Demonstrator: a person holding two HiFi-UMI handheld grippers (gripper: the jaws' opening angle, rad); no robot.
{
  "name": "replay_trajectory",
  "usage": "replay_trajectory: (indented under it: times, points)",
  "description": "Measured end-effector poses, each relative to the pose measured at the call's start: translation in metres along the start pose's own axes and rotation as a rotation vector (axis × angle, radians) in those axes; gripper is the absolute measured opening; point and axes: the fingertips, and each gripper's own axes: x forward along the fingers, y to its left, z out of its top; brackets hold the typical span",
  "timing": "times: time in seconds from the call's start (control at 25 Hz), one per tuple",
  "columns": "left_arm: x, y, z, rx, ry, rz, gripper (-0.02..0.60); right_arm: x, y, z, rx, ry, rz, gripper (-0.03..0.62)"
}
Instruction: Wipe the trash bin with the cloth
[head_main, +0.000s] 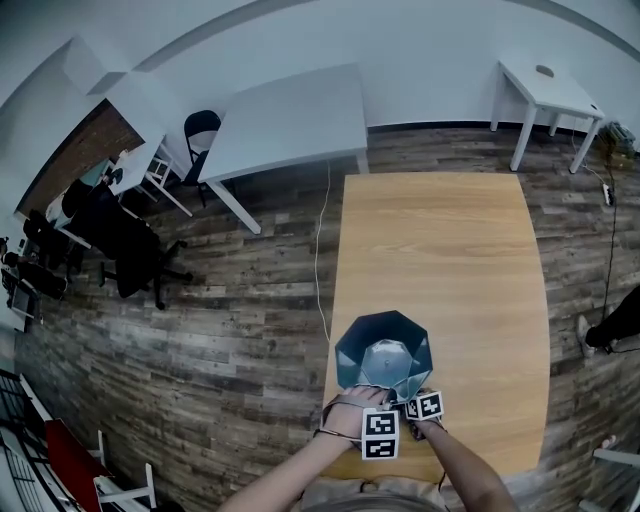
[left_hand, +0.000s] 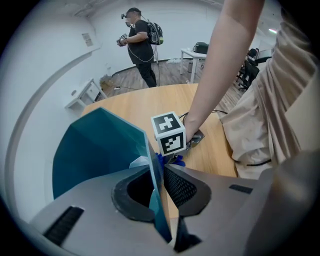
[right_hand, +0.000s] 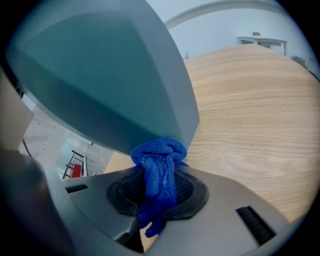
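Bin stands upright, mouth up, near the table's near edge — left gripper clamped on its rim wall, right gripper clenching the cloth against its outer side. White desk beyond.

likely an office or lab: white tables, black office chairs, wood-plank floor, white walls.

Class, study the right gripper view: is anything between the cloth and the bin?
Nothing visible. The cloth in the right gripper meets the outer wall of the bin directly. The left gripper clamps the wall beside that spot, not across it.
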Motion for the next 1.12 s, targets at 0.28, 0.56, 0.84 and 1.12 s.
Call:
replay_trajectory:
  times: [0.28,0.56,0.84,1.12]
  points:
    - [-0.021,-0.004,-0.022,0.101,0.015,0.076,0.161,-0.058,0.046,0.008,0.032,-0.056,0.157,0.077]
    - [-0.03,-0.007,-0.078,0.355,0.182,0.133,0.25,-0.146,0.077,0.016,0.027,-0.156,0.202,0.077]
    - [-0.024,0.002,-0.077,0.374,0.221,0.276,0.104,-0.215,0.083,0.023,0.158,-0.277,0.23,0.077]
    - [-0.022,-0.022,-0.048,0.312,0.238,0.222,0.057,-0.262,0.089,0.035,0.223,-0.379,0.281,0.077]
